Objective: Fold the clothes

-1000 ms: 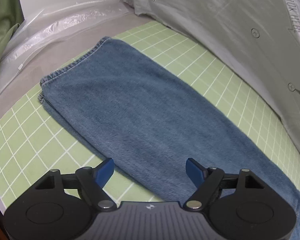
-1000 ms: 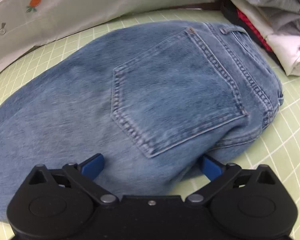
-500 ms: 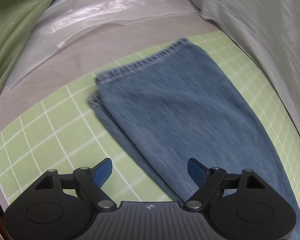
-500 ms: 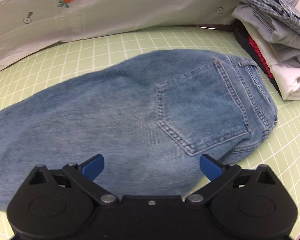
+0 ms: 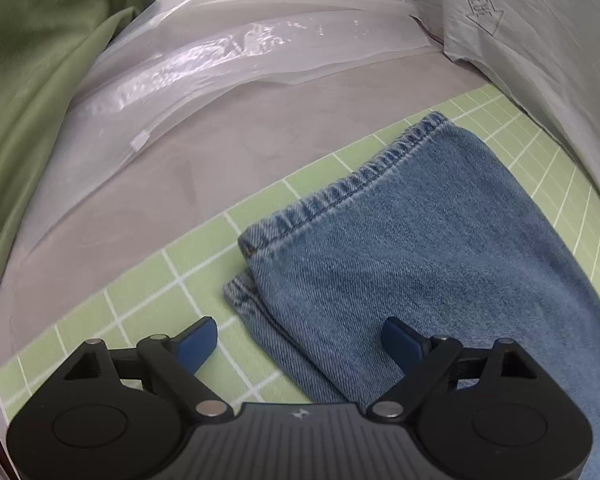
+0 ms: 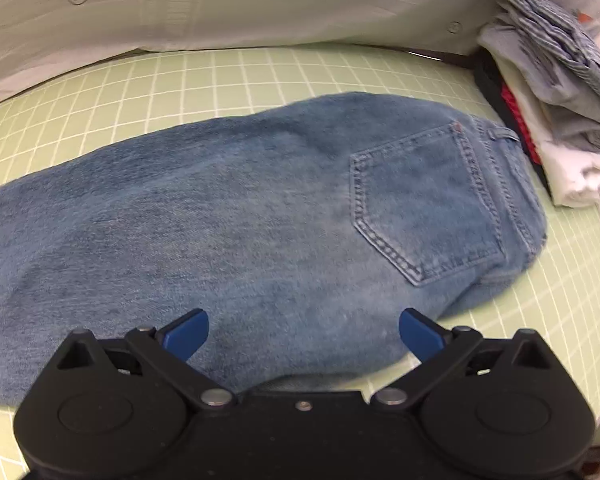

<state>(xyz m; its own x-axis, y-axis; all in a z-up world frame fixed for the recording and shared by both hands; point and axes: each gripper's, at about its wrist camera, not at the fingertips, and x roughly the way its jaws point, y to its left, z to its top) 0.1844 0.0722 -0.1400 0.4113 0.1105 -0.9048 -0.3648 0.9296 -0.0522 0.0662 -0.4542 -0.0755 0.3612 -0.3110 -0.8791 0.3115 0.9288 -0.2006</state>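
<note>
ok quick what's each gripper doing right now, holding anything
Left gripper: jaws opening, empty, over the hem end of the folded blue denim jeans.
Right gripper: open, empty, above the jeans' seat.

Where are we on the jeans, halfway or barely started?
Partway, by the look of it. Done: the jeans lie folded lengthwise on the green grid mat, one hem stacked on the other. In hand: nothing; the left gripper hangs by the hems, jaws opening, and the right gripper is open over the seat. Left: folding them crosswise.
</note>
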